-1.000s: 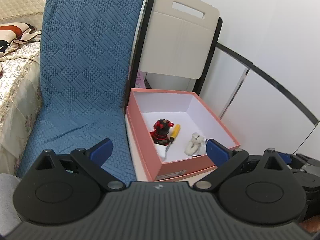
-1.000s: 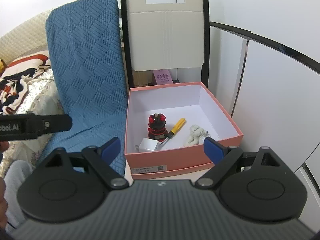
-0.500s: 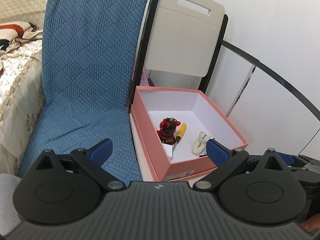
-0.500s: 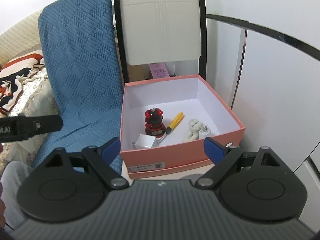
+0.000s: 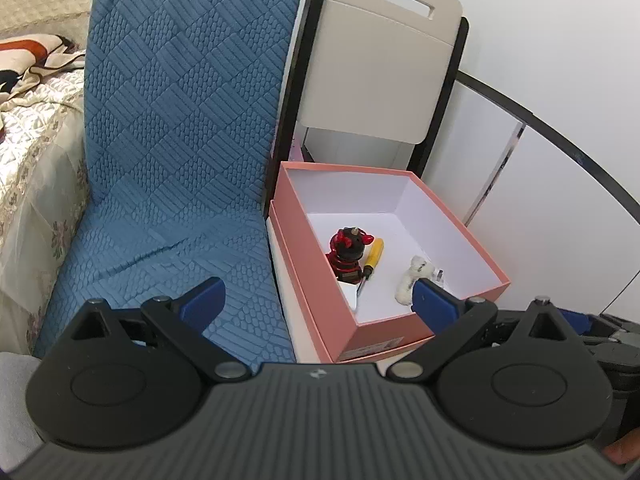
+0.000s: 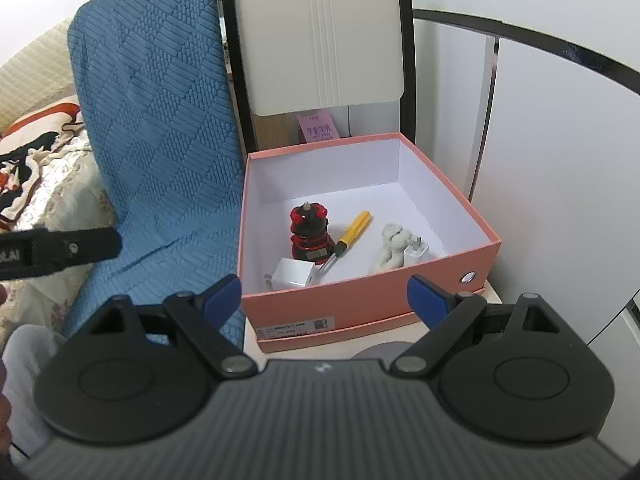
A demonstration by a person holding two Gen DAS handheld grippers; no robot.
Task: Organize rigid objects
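Ahead of both pairs of fingers, just past the tips: pink box [image 6: 360, 300] open, lid off. Inside already: red-black toy [image 6: 310, 234], screwdriver [image 6: 352, 232], white charger [image 6: 294, 274], plush bear [image 6: 392, 246], second plug [image 6: 416, 254]. Right gripper [image 6: 324, 294] spread wide, nothing between. Left gripper [image 5: 316, 300] likewise apart and empty. Looks well along, with no loose items in sight. Perhaps only closing the box left.

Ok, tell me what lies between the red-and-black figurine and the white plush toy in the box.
The yellow-handled screwdriver lies between the figurine and plush toy, clearest in the right wrist view.
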